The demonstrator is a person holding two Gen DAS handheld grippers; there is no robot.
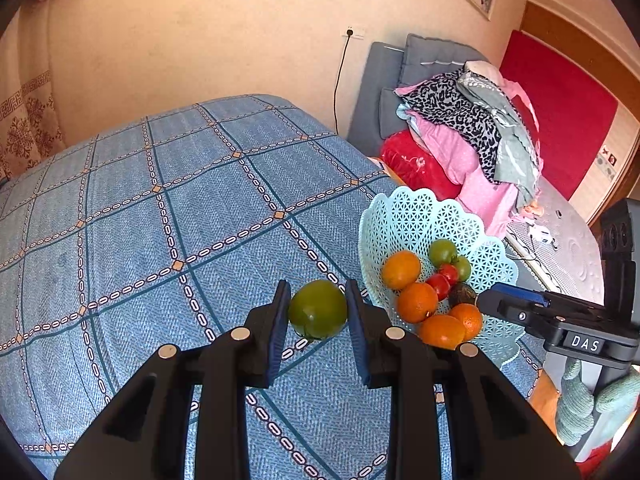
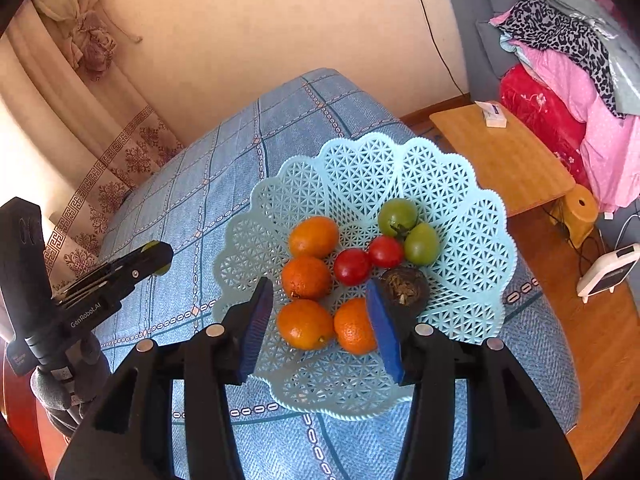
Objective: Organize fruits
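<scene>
Left wrist view: my left gripper pinches a green fruit just beside the basket; next, carry it over the rim. My right gripper hovers spread above the oranges.

Right gripper hovers over the pale blue lattice basket on the checked blue tablecloth, fingers spread wide with nothing between them. Inside: four oranges, two red tomatoes, two green fruits, one dark fruit. Off left, the left gripper pinches something green.
</scene>
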